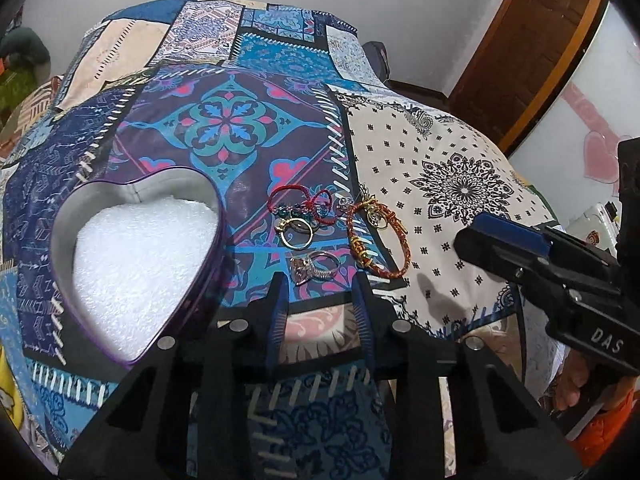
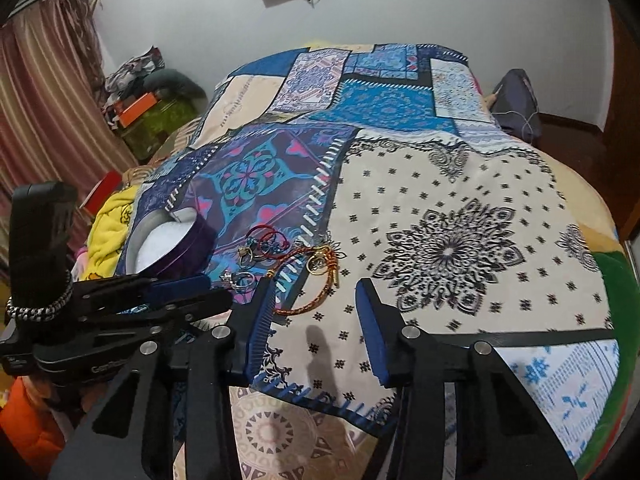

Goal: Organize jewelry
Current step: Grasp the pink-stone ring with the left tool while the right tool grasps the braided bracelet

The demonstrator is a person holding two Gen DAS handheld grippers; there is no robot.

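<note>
A: What are we dealing with on the bed (image 1: 440, 148)?

B: Small, light jewelry lying on the quilt just to the right of the heart tin (image 1: 136, 264), which sits open with white padding inside. We count two cord bracelets: a red bracelet (image 1: 300, 200) and a braided orange bracelet (image 1: 372, 248). We make out about three rings: a gold ring (image 1: 295, 236), a stone ring (image 1: 316, 270), and a small charm ring (image 1: 378, 216) inside the orange loop. The pile overlaps, so that ring count is our best reading.

A: How will they handle?

B: We'd judge the cords soft and floppy, best pinched on the braid or knot. The rings are hard and slippery, and the stone setting looks delicate, so we'd take the band edge-on.

A: And our fingers?

B: On the left gripper (image 1: 320, 300) they stand partly spread around nothing, just short of the stone ring. On the right gripper (image 2: 316, 304) they are also partly spread and empty, beside the orange bracelet
</note>
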